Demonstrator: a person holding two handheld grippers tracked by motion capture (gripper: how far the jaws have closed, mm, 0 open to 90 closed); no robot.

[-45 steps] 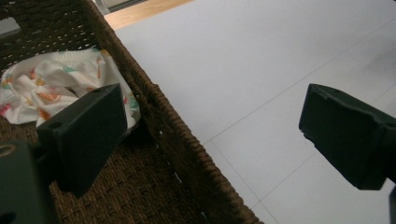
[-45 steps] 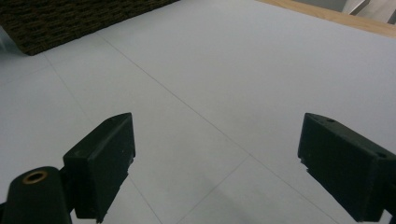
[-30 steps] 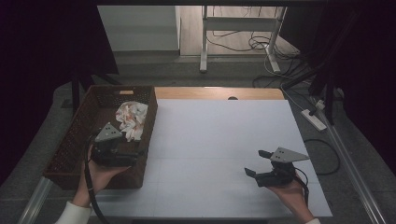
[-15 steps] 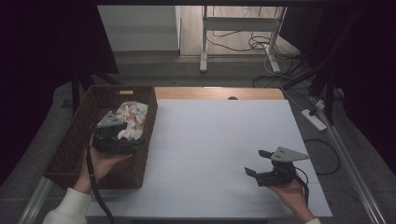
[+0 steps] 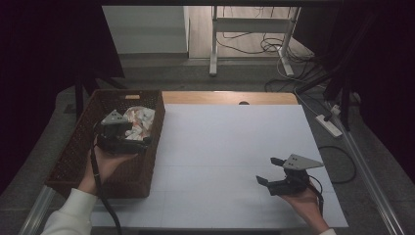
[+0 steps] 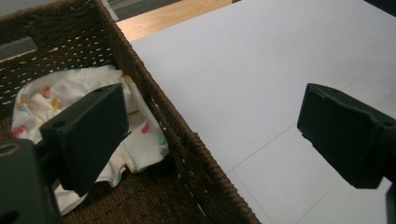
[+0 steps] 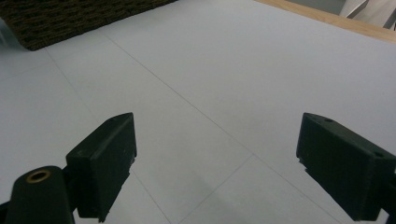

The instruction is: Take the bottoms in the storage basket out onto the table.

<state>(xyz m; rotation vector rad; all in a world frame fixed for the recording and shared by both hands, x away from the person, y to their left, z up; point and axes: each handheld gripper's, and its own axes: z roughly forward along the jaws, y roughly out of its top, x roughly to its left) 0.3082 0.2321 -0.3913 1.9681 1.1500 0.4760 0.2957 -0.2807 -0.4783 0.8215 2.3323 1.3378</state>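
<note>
At the table's left edge: a dark brown woven basket (image 5: 73,161) stands with one long side along the white sheet (image 5: 230,147) that covers the tabletop
Basket contents: a crumpled white cloth (image 5: 139,125) with small coloured prints lies at the far end, against the wall nearest the sheet; in the left gripper view the cloth (image 6: 88,93) sits bunched on the wicker floor
Left gripper (image 5: 129,137): held over the inside of the basket, just at the near edge of the cloth, the person's left hand (image 5: 105,164) gripping it from below
Left jaws: spread wide and empty; in the left gripper view one jaw hangs over the cloth inside the basket, the other over the white sheet, with the basket wall (image 6: 187,154) running between them
Contact with cloth: hard to judge from the dim high view; the inner jaw looks close above the fabric, but I cannot tell whether it touches
Right gripper (image 5: 269,171): low over the near right part of the sheet, well apart from the basket, held by the right hand (image 5: 303,198)
Right jaws: wide apart with nothing between them but bare sheet (image 7: 219,93)
Far corner of the right gripper view: a strip of the basket (image 7: 70,18)
Beyond the sheet: a bare wooden strip of table (image 5: 225,97)
</note>
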